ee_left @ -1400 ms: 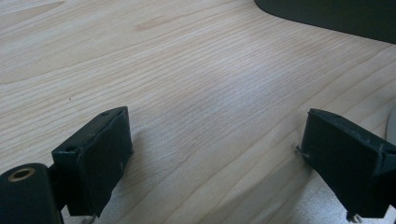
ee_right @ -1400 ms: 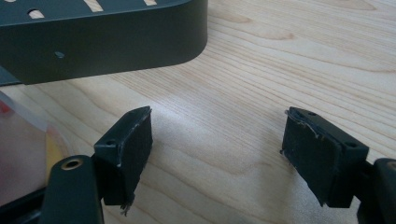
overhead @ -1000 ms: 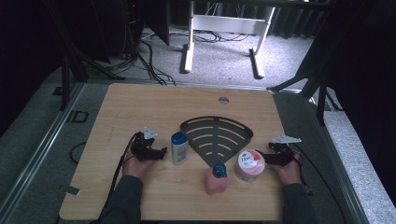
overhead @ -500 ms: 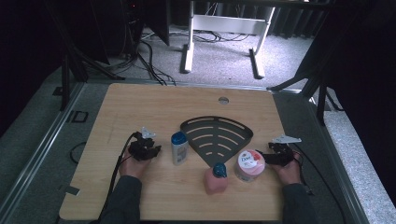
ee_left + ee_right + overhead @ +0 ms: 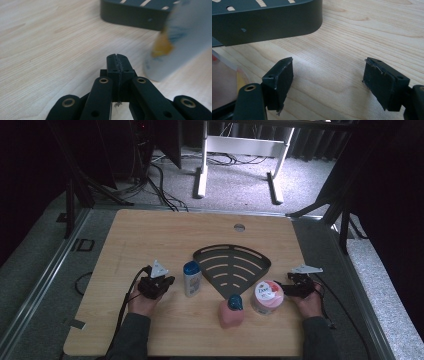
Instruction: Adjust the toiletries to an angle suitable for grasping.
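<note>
1. Left gripper (image 5: pixel 167 282) is seen with its jaws just closed, pads pressed flat together and nothing between them; it is held just left of the white bottle (image 5: pixel 191 278).
2. Standing upright on the tabletop (image 5: pixel 150 235) on a narrow base, the white bottle with its blue cap is judged light, stiff plastic and smooth-sided, so it may be tipped by a sideways nudge.
3. Hold is best taken across the flat body, below the cap and near the middle, with the jaws reopened first.
4. Just right of the bottle lies the dark slotted rack (image 5: pixel 231 266).
5. Nearer the person stand a pink bottle (image 5: pixel 230 313) and a round pink tub (image 5: pixel 267 296).
6. Right gripper (image 5: pixel 282 288) is held with jaws wide apart and empty, just right of the tub.
</note>
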`<state>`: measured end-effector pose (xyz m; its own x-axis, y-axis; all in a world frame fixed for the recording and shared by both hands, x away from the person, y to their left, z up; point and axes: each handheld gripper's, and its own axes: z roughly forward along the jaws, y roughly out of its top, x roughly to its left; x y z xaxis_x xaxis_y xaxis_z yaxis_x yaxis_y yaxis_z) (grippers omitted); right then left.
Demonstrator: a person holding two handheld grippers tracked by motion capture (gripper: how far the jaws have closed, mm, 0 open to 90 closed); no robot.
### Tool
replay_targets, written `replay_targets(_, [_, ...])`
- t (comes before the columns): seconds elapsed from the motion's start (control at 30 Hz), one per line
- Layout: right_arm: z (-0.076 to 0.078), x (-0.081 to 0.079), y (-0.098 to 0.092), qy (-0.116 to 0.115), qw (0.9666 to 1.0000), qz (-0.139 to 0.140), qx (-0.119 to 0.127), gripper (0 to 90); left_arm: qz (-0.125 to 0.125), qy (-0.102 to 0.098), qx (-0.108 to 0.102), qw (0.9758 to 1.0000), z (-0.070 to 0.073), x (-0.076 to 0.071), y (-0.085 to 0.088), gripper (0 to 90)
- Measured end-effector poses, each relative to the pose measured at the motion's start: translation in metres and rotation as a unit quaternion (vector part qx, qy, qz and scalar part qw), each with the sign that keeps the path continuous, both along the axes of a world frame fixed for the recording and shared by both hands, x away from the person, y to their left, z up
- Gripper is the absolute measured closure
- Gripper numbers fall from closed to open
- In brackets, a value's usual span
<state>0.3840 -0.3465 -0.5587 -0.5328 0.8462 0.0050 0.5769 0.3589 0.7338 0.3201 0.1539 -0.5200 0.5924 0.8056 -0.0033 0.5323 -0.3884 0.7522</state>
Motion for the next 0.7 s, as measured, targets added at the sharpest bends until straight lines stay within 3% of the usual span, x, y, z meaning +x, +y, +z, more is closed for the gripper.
replay_targets(0.1, [0.0, 0.0, 0.0, 0.001, 1.0, 0.0, 0.002, 23.3, -0.008, -0.004, -0.002, 1.0, 0.001, -0.007, -0.003, 90.0])
replay_targets(0.2, [0.0, 0.0, 0.0, 0.001, 1.0, 0.0, 0.002, 23.3, -0.024, -0.007, 0.013, 0.9996, 0.0, -0.02, -0.012, 90.0])
replay_targets(0.43, [0.0, 0.0, -0.001, 0.002, 1.0, 0.001, 0.004, 22.9, -0.039, -0.017, 0.003, 0.9991, 0.002, -0.035, -0.019, 90.0])
replay_targets(0.7, [0.0, 0.001, -0.001, 0.003, 1.0, 0.003, 0.006, 22.5, -0.044, -0.033, 0.007, 0.9985, 0.001, -0.039, -0.031, 90.0])
